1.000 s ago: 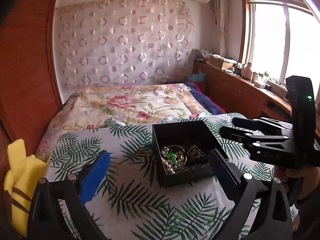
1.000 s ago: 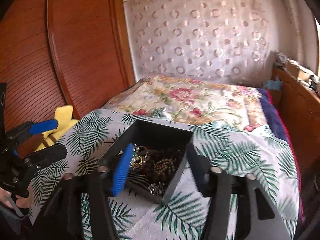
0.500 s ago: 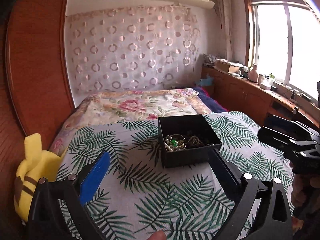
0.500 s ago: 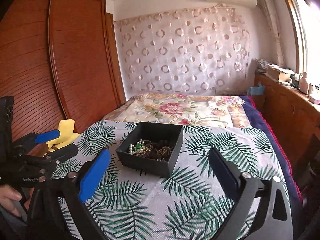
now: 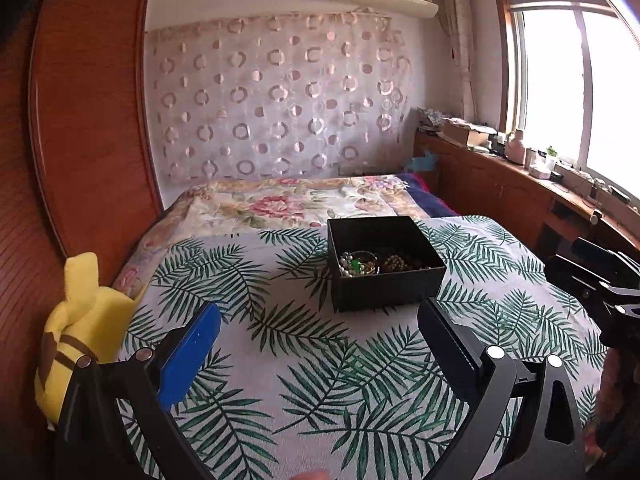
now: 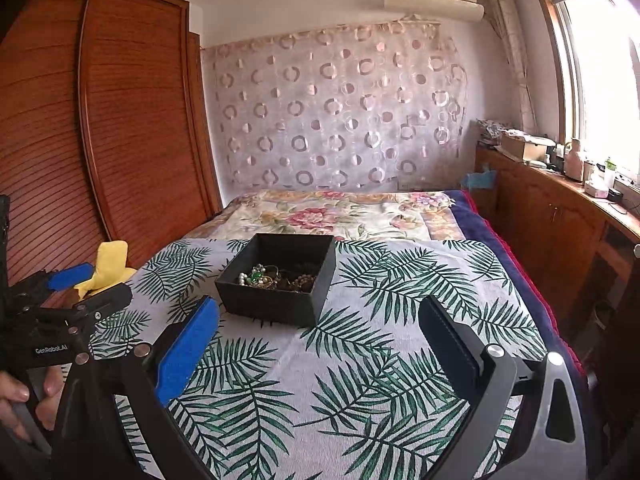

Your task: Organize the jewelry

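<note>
An open black box (image 5: 384,268) (image 6: 280,280) sits on the palm-leaf cloth (image 5: 304,364) (image 6: 360,360) that covers the bed. Inside it lies a heap of jewelry (image 5: 366,264) (image 6: 276,276): pearl beads, green stones and dark bead strands. My left gripper (image 5: 318,328) hovers over the cloth on the near side of the box, open, with nothing between its fingers. My right gripper (image 6: 318,326) is likewise open and empty, well short of the box. In the right wrist view the left gripper (image 6: 90,284) appears at the left edge, held by a hand (image 6: 16,396).
A yellow plush toy (image 5: 80,328) (image 6: 106,264) lies at the bed's left edge against the wooden wardrobe (image 6: 100,140). A floral quilt (image 5: 292,204) covers the far end of the bed. A wooden counter (image 5: 520,184) with bottles runs along the right under the window.
Both grippers have pulled back from the box, which now looks smaller and farther off. The right gripper's jaws went from half shut to wide open.
</note>
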Motion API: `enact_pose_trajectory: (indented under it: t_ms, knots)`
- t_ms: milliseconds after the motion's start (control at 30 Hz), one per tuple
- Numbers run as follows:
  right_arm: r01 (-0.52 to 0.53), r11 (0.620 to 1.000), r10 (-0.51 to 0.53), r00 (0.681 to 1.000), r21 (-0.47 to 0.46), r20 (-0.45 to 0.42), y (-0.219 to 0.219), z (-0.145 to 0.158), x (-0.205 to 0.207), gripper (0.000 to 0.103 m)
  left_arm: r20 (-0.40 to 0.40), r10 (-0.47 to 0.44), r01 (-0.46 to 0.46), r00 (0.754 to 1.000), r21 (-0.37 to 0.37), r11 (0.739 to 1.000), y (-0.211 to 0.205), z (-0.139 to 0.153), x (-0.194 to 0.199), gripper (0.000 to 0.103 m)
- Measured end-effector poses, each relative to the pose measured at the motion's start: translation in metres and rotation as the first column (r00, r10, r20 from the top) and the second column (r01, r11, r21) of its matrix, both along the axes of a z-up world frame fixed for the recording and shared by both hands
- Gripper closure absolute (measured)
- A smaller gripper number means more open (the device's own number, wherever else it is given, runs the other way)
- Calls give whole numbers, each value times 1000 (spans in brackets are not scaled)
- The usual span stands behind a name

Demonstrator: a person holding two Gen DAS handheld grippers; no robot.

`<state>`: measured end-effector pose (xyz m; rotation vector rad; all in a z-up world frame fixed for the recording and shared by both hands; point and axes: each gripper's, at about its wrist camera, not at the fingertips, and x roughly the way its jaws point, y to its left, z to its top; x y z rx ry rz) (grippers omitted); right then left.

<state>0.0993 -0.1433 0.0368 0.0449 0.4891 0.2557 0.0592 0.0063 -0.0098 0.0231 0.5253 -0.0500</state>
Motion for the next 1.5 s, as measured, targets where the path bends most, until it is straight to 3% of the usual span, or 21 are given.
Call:
enact_pose_trajectory:
  t_ms: [1500]
  knots:
    - [9,1000,-9,1000,8,-3,2,-10,-2,2,36,-4,4,999,2,1000,-8,5,-7,8]
